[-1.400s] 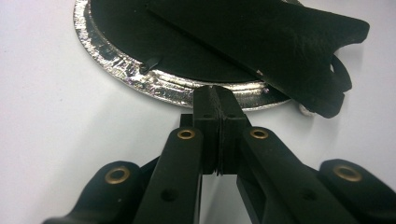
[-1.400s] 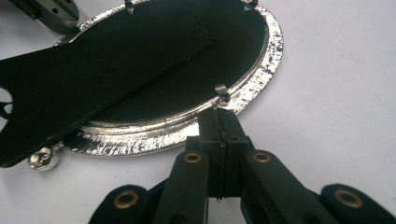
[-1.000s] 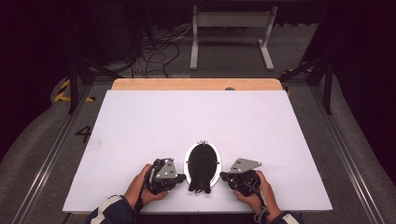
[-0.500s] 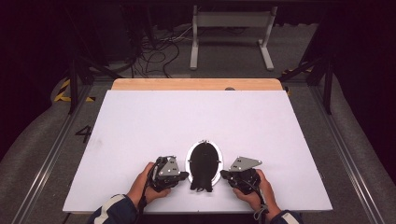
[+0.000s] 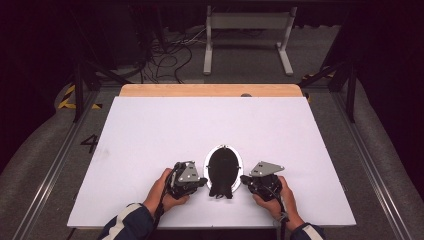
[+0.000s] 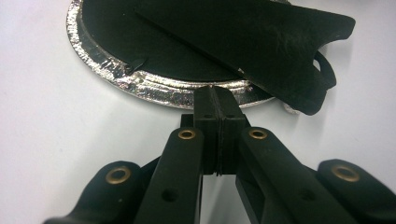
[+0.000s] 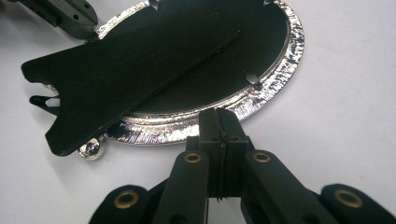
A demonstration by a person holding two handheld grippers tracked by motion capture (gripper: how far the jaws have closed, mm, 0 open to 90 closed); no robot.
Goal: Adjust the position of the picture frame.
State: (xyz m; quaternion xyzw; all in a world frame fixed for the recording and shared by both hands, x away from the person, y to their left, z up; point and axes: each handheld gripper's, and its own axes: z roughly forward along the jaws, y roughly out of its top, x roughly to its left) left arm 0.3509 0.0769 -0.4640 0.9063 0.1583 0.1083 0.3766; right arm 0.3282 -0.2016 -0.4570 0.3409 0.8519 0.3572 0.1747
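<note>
Since the earlier frame the left hand-held gripper [image 5: 200, 181] had slid a little across the worktop [image 5: 150, 130] toward the oval picture frame [image 5: 223, 170], closing the gap to its silver rim; the right hand-held gripper [image 5: 243, 179] and the frame itself had kept their places.

The oval picture frame lay face down near the middle of the worktop's near edge, between the two grippers. Its long axis ran from the near edge toward the far edge, with the rounded top pointing to the far edge. Its back was a flat black panel ringed by a bright, textured silver rim [image 6: 154, 88]. A black easel stand [image 7: 126, 74] lay along the back and reached past the rim at the near end, where its notched foot overhung the white surface. In the right gripper view small metal tabs [image 7: 252, 78] sat on the black panel just inside the rim, and a small silver knob [image 7: 91, 148] stuck out beneath the stand's foot.

The left hand-held gripper [image 6: 215, 100] had its jaws pressed fully together with nothing between them, the tips just at the silver rim on the frame's left side. The right hand-held gripper [image 7: 220, 122] was likewise closed tight and empty, its tips right against the rim on the opposite side. Both were held low over the worktop, pointing inward at the frame.
</note>
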